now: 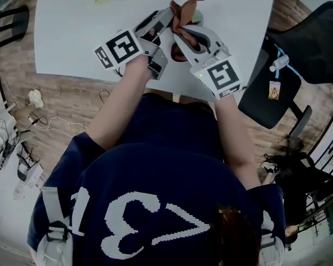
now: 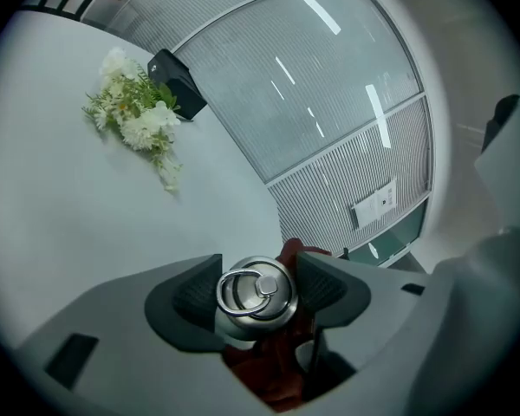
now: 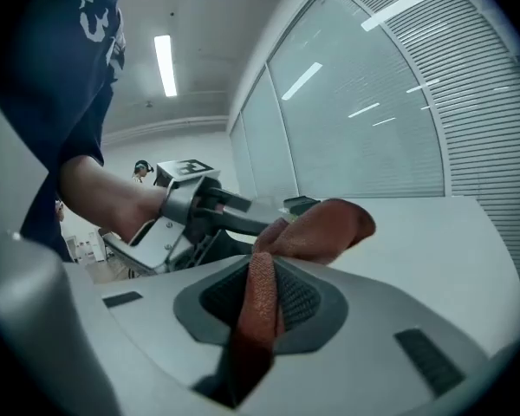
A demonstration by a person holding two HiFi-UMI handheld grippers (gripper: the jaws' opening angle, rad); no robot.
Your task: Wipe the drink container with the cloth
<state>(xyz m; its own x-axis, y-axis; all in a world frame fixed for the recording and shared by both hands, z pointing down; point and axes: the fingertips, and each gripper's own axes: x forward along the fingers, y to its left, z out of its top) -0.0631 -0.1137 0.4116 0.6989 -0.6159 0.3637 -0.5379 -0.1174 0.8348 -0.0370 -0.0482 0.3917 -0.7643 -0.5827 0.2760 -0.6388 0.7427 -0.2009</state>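
**Left claw** [image 2: 256,272]: jaws clamped on either side of the drink container [image 2: 256,297], just under its ring-pull lid. The lid faces back at the camera, so the long axis lies roughly along the jaws, with the base pointing away from the hand. The cloth [image 2: 296,258] touches the container from 1 o'clock round to 6 o'clock, behind and below it.

**Right claw** [image 3: 258,295]: nearly closed, pads pinching a flat strip of the cloth. The strip runs up from the pads and bunches at 1 o'clock. The left claw sits just beyond, at 10 o'clock.

**Head view:** both claws meet over the bench [image 1: 72,26]. The container is mostly hidden there and appears to be lifted clear.

**Judgement:** the right claw is the nearer one for the wipe. The stroke should follow the long axis from lid to base, while the left claw only steadies.
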